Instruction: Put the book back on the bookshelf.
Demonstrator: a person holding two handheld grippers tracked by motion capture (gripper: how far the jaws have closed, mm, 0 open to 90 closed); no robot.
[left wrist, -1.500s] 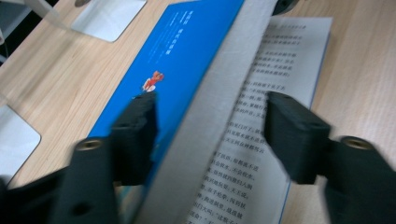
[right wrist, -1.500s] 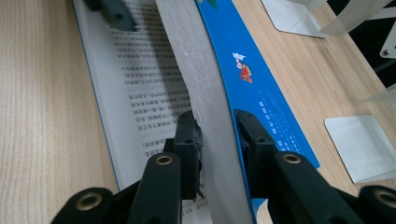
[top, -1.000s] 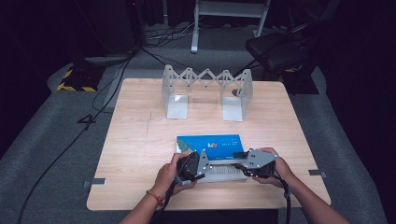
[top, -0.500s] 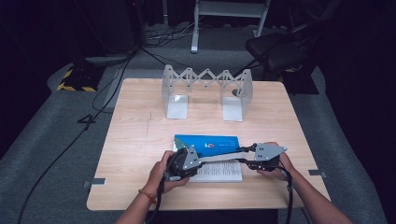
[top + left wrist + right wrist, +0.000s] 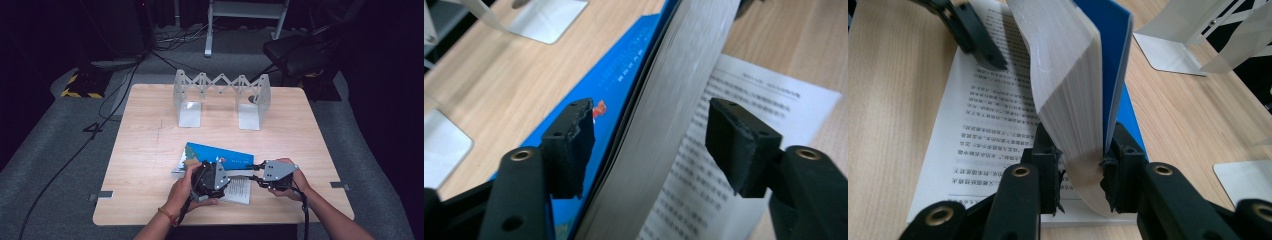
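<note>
The fingers of the right gripper (image 5: 1082,172) are clenched on a thick sheaf of pages and the blue cover of the blue-covered paperback book (image 5: 1075,85), which is held up on edge between them. The fingers of the left gripper (image 5: 649,145) are spread wide on either side of the same sheaf, touching neither face of it that can be seen.

Against the picture from half a second ago, the right gripper (image 5: 257,175) is seen nearer the middle of the book (image 5: 220,156), and the left gripper (image 5: 212,176) has been drawn closer to it; the book itself has been kept at the same place on the near half of the pale wooden desk (image 5: 150,145).

An open page of printed text (image 5: 993,115) lies flat on the desk beneath the lifted sheaf.

Farther back on the desk, well apart from the book, a silver metal extendable book rack (image 5: 220,97) with a zigzag back stands with nothing held between its two end plates.
</note>
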